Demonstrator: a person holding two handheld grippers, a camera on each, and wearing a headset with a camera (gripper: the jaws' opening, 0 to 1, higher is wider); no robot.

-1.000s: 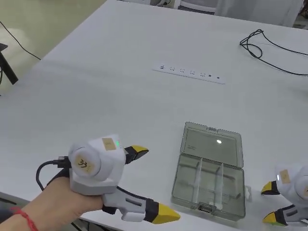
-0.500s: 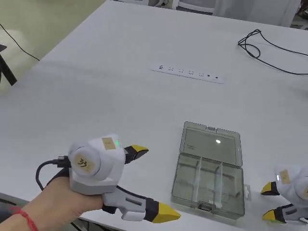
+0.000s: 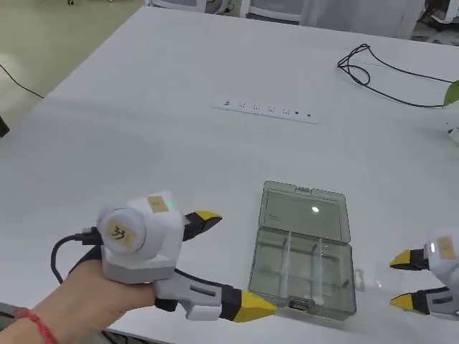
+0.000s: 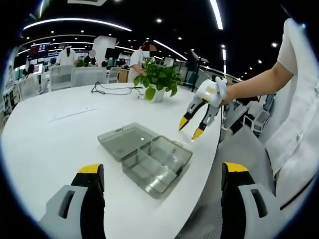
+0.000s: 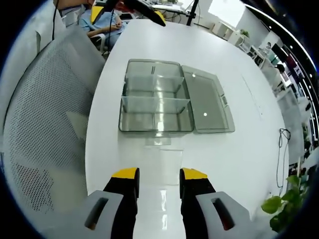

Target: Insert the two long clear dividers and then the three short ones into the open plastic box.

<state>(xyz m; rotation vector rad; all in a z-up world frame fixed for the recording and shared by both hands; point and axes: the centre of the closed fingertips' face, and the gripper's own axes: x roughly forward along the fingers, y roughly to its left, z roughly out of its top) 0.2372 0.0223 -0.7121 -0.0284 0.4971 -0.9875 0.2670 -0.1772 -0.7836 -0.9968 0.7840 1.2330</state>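
Now, white bench (image 3: pixel 143 107) underneath everything. Near its front edge, open box (image 3: pixel 307 215), lid laid flat. Beside box, left gripper (image 3: pixel 233 263), jaws wide apart, holds nothing. On the other side, right gripper (image 3: pixel 400 280), jaws apart, also empty. Inside box, two long dividers (image 3: pixel 285 256) upright, side by side. Between box and right gripper, clear short dividers (image 5: pixel 164 152) flat on bench, count unclear.

I work at a broad white table (image 3: pixel 143 107) carrying a power strip (image 3: pixel 267 110), a looped black cable (image 3: pixel 373 68) and a potted plant (image 4: pixel 157 79). Long light strips (image 4: pixel 75 22) cross the dark ceiling. A grey mesh chair (image 5: pixel 45 114) sits just beside the table's edge; the floor (image 3: pixel 43 43) is pale yellow-green.
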